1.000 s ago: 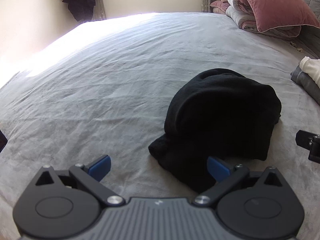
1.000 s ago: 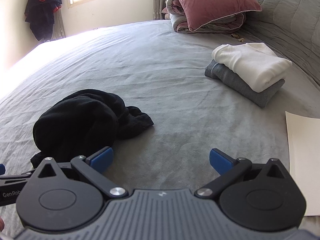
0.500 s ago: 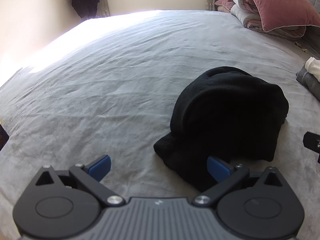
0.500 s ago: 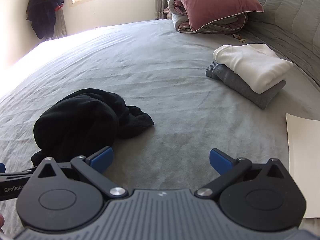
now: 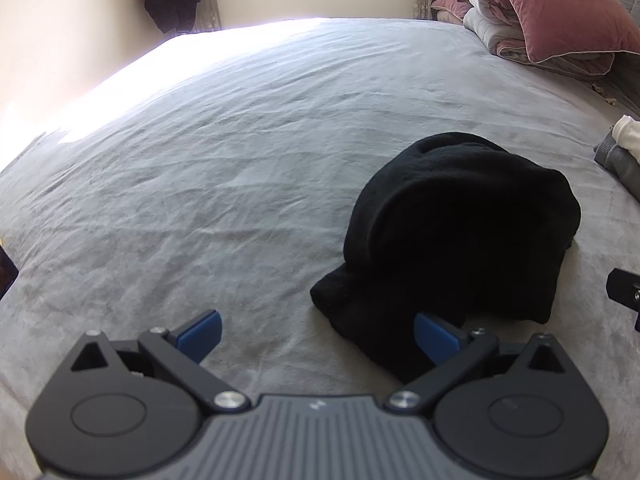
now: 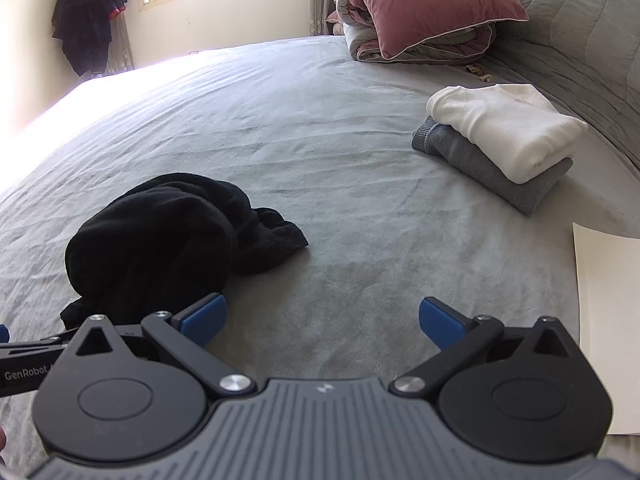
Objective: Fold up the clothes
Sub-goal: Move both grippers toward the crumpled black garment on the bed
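Note:
A crumpled black garment (image 5: 452,236) lies in a heap on the grey bedsheet (image 5: 224,152). My left gripper (image 5: 318,334) is open just short of its near corner, the right blue pad (image 5: 434,338) overlapping the cloth's edge in the left wrist view. In the right wrist view the same black garment (image 6: 160,240) sits at the left, and my right gripper (image 6: 322,318) stands open over bare sheet to its right, holding nothing. A folded white top (image 6: 504,128) rests on a folded grey one (image 6: 492,168) at the right.
A pink pillow (image 6: 432,0) on rolled quilts sits at the bed's far right by a grey quilted headboard (image 6: 592,28). Dark clothes (image 6: 88,12) hang in the far left corner. A cream sheet (image 6: 608,320) lies at the right edge. The right gripper's tip (image 5: 624,292) shows at the left wrist view's edge.
The left gripper has swung slightly left and tilted down, so the black heap sits further right in its view. The right gripper has barely moved. Both stay open.

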`<state>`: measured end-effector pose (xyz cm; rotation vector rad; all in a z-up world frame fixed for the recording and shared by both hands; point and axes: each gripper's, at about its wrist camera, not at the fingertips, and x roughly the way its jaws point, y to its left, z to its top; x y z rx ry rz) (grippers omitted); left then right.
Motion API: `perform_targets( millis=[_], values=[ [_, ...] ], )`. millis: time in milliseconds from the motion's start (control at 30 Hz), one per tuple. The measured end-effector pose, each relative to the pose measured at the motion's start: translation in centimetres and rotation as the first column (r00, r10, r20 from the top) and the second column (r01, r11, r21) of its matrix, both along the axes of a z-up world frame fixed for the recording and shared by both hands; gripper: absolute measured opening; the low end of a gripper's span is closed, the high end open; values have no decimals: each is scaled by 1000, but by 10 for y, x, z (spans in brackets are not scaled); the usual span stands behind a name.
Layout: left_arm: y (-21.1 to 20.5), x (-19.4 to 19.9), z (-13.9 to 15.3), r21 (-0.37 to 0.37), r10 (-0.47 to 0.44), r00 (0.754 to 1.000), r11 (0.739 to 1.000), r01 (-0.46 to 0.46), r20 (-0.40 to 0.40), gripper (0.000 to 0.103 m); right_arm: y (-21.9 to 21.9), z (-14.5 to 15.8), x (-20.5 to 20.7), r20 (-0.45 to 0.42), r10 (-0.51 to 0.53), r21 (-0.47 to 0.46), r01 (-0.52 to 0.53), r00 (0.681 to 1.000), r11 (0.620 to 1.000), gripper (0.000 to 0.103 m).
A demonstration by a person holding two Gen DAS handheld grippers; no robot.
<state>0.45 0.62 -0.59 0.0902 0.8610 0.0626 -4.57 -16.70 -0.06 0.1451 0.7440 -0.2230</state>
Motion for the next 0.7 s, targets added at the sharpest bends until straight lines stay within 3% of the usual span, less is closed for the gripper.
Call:
perform_targets(
  millis=[700],
  values=[
    [3,3,3,-2,-7,1000,1000,7,-7,103,0,-3,2,-16,11,23,-11,1000,1000,103]
  ],
)
